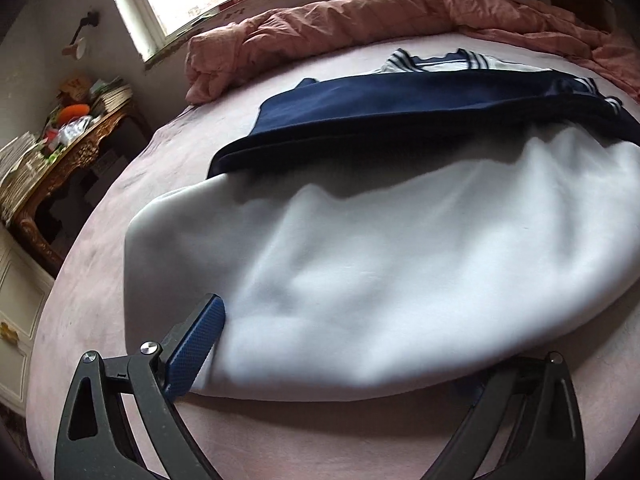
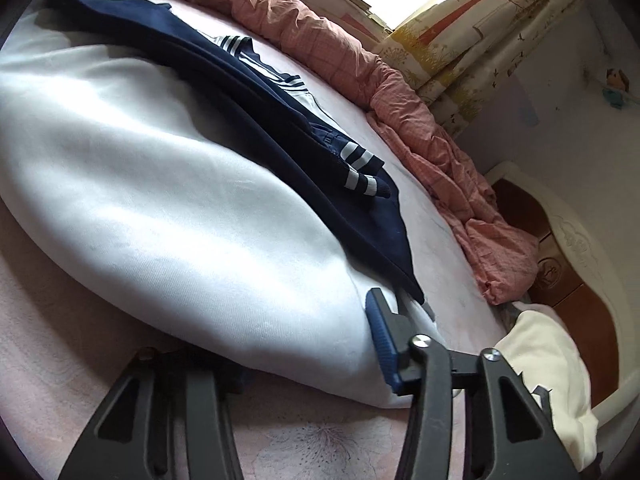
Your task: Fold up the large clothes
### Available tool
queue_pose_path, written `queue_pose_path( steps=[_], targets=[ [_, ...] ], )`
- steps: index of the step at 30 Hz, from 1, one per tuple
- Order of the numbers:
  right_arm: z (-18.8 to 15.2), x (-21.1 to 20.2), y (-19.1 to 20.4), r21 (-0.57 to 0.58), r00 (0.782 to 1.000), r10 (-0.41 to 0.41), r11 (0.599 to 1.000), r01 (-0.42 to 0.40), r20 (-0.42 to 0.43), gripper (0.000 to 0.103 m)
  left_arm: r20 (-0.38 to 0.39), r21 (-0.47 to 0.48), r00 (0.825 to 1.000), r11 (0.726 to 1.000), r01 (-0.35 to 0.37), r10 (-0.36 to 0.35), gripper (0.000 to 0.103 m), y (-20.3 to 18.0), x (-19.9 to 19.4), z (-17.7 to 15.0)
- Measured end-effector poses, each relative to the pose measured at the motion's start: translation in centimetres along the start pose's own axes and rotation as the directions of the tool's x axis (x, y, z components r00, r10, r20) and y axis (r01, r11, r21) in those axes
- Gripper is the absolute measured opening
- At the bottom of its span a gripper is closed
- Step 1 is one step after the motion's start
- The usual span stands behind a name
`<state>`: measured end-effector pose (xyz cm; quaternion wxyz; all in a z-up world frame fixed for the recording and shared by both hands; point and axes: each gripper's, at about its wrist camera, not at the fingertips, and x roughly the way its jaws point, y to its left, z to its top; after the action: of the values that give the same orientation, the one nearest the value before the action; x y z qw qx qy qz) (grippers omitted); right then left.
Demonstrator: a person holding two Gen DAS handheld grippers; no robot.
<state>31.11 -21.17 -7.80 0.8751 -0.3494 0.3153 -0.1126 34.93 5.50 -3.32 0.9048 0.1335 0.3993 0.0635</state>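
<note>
One white-and-navy garment (image 1: 360,264) on pink bed sheet (image 1: 100,280), its white half folded toward the near edge. Beyond garment: one rumpled pink quilt (image 1: 360,24); left of it, one cluttered wooden side table (image 1: 60,168). Two grippers: left gripper (image 1: 332,356) and right gripper (image 2: 288,356) each straddle the near white hem, one finger above the cloth, one hidden beneath; whether they are clamped cannot be told.

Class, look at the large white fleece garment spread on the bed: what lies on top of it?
A navy fabric layer with striped cuffs overlaps the white fleece garment's far edge. How far the white runs beneath is covered.
</note>
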Motion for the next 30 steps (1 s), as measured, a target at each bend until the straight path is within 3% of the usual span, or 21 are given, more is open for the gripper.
queue_pose_path(
  steps=[3, 4, 5, 6, 7, 10, 11, 13, 16, 20, 22, 25, 30],
  targets=[
    [0.1, 0.3, 0.3, -0.024, 0.999, -0.044, 0.999, 0.044, -0.006, 0.035, -0.011, -0.035, 1.0, 0.999, 0.023, -0.023, 0.098, 0.6, 0.4, -0.2],
    [0.1, 0.6, 0.3, -0.026, 0.999, -0.046, 0.999, 0.046, -0.017, 0.022, -0.007, -0.045, 0.999, 0.998, 0.046, -0.046, 0.091, 0.9, 0.3, -0.4],
    [0.1, 0.9, 0.5, -0.031, 0.997, -0.069, 0.997, 0.068, -0.033, 0.018, 0.01, -0.052, 0.997, 0.995, 0.082, -0.082, 0.083, 1.0, 0.0, -0.6],
    [0.1, 1.0, 0.9, -0.051, 0.994, -0.098, 0.994, 0.096, -0.039, 0.014, 0.041, -0.054, 0.993, 0.992, 0.115, -0.113, 0.057, 1.2, -0.6, -0.9],
    [0.0, 0.9, 1.4, -0.073, 0.991, -0.127, 0.99, 0.124, -0.03, 0.012, 0.063, -0.058, 0.992, 0.992, 0.114, -0.111, 0.047, 1.3, -1.1, -1.1],
    [-0.2, 0.2, 1.8, -0.097, 0.985, -0.172, 0.98, 0.171, -0.001, 0.011, 0.055, -0.012, 0.994, 0.995, 0.096, -0.095, 0.03, 0.9, -2.1, -1.5],
    [-0.4, -0.2, 1.6, -0.1, 0.988, -0.153, 0.983, 0.153, -0.002, 0.011, 0.05, 0.026, 0.995, 0.996, 0.089, -0.09, 0.028, 0.9, -2.6, -1.7],
    [-1.1, -1.5, 0.9, -0.082, 0.994, -0.108, 0.991, 0.107, -0.001, 0.011, 0.056, 0.055, 0.997, 0.997, 0.059, -0.062, 0.008, 1.5, -3.9, -2.3],
    [-3.0, -4.7, 0.1, -0.059, 0.995, -0.081, 0.995, 0.084, 0.05, 0.011, 0.068, 0.008, 0.993, 0.996, 0.094, -0.094, 0.007, 3.5, -6.1, -4.3],
    [-5.2, -9.7, -0.3, -0.028, 0.991, -0.079, 0.996, 0.082, 0.111, 0.011, 0.142, 0.077, 0.985, 0.993, 0.085, -0.095, 0.006, 3.9, -10.2, -8.4],
    [-6.7, -12.0, -0.6, -0.015, 0.992, -0.05, 0.999, 0.052, 0.112, 0.011, 0.148, 0.06, 0.979, 0.989, 0.132, -0.139, 0.005, 4.3, -12.5, -10.4],
    [-9.9, -15.1, -1.1, -0.014, 0.995, -0.003, 1.0, 0.004, 0.102, 0.011, 0.168, 0.106, 0.978, 0.989, 0.107, -0.124, 0.005, 4.0, -16.1, -13.8],
    [-16.0, -19.5, -1.0, -0.042, 0.99, 0.023, 0.999, -0.017, 0.136, 0.011, 0.128, 0.096, 0.974, 0.98, 0.174, -0.186, 0.006, 4.4, -19.5, -18.6]
  ],
)
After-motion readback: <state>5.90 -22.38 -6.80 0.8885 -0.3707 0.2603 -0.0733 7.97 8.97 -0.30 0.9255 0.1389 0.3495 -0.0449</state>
